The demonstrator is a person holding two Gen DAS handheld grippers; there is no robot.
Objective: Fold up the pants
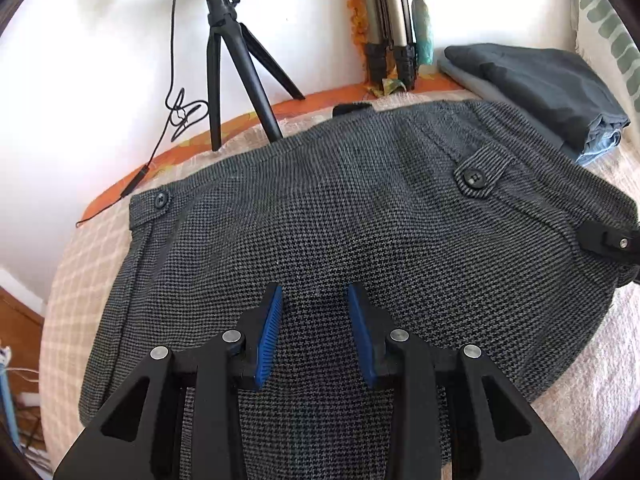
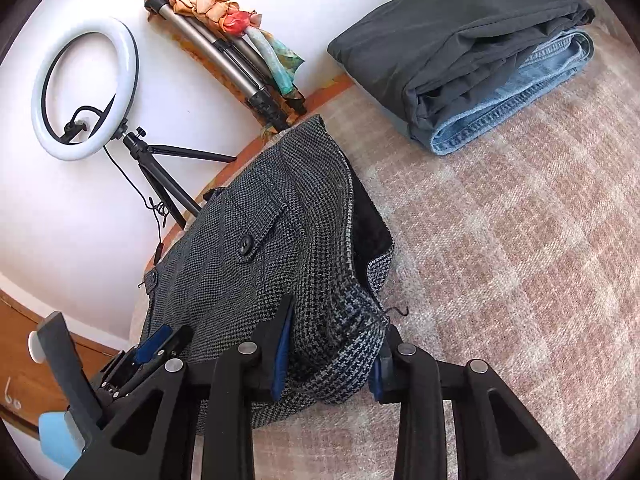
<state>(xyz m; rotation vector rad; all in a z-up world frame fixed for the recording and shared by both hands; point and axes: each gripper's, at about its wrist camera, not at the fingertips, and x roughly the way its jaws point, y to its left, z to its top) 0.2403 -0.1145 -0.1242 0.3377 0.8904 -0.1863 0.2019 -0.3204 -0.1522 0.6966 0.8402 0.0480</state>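
Grey houndstooth pants (image 1: 340,220) lie folded on the checked bedspread, waistband buttons facing up. My left gripper (image 1: 316,320) hovers open just over the near part of the pants, blue pads apart, nothing between them. In the right wrist view the same pants (image 2: 248,264) run up toward the wall. My right gripper (image 2: 332,344) has its jaws wide around the pants' bunched right edge, with cloth lying between the pads; they are not closed on it. The right gripper's tip shows in the left wrist view (image 1: 612,240) at the pants' right edge. The left gripper shows in the right wrist view (image 2: 156,348) at lower left.
A folded stack of dark trousers over blue jeans (image 2: 480,56) lies at the back right of the bed. A ring light on a black tripod (image 2: 84,92) stands by the white wall, with its cable hanging. A folded tripod wrapped in a scarf (image 2: 232,44) leans there. The bedspread (image 2: 520,240) stretches right.
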